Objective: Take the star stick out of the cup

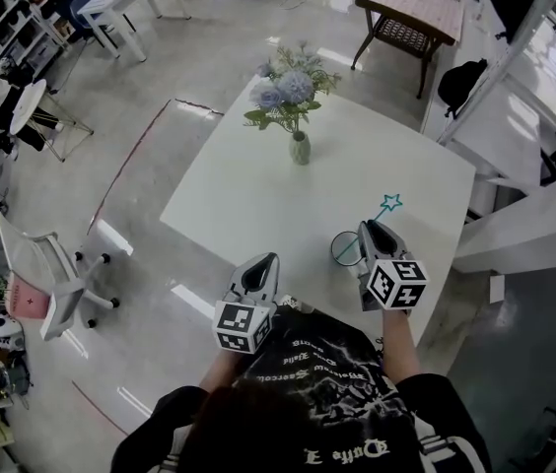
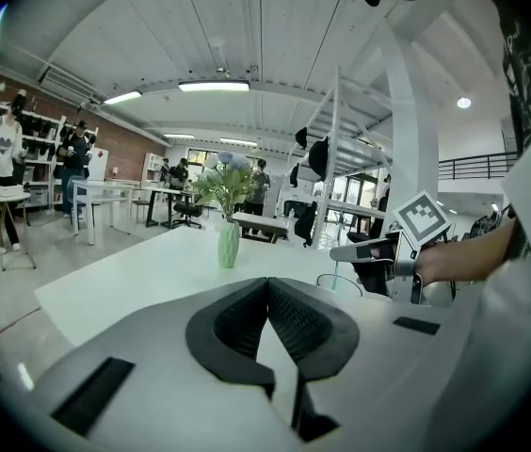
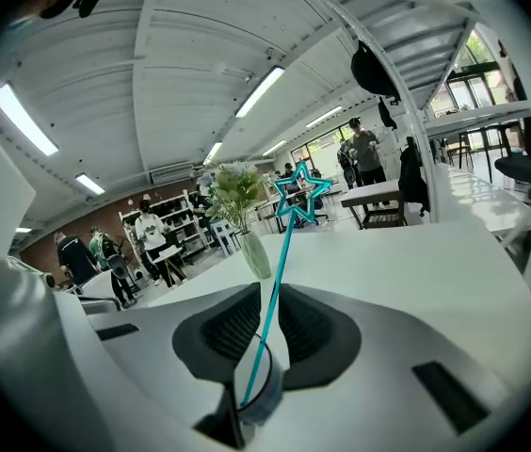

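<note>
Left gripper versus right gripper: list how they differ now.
Left gripper: jaws closed together, empty; right gripper: jaws slightly apart, star stick between them. Left gripper hangs at the table edge, away from the cup; right gripper is at it. Both carry marker cubes.

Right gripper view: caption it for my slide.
Right tool, jaws apart, flanks the teal star stick standing in its clear cup, flower vase behind.

Clearance on table (image 1: 229,205)
The flower vase (image 1: 300,148) stands toward the far edge; open surface separates it from the cup (image 1: 345,249).
</note>
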`<state>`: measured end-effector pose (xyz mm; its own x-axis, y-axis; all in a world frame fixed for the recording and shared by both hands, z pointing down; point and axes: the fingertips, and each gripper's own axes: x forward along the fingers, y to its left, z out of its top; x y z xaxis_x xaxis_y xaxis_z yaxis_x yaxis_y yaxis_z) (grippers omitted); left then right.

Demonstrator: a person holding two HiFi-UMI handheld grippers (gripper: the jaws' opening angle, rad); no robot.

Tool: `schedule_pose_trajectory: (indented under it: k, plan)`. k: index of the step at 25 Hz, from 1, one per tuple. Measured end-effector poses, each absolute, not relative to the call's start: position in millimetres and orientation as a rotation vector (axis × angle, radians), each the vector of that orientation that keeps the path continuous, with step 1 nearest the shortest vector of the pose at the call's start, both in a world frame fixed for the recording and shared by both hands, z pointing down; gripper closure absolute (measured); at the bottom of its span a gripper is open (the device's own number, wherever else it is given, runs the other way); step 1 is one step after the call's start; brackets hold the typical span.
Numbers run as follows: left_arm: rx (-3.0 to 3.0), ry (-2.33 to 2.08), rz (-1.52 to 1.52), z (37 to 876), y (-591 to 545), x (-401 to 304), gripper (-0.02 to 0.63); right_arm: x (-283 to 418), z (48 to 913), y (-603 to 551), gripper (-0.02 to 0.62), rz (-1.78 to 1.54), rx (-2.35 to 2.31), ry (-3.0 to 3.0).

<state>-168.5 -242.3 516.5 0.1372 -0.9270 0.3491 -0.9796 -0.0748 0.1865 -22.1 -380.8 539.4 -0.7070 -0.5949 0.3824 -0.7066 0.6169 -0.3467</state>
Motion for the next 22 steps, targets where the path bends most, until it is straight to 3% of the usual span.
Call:
schedule_pose_trajectory:
  k: [10, 22]
  plan:
    - [2.046, -1.833, 0.172, 516, -245, -172, 0.586, -25, 537, -381, 0.581, 0.778, 1.083, -2.645]
    - [2.074, -1.794, 0.165, 518, -252, -171, 0.586, -32, 514, -376, 0.583, 0.761, 1.106, -2.742]
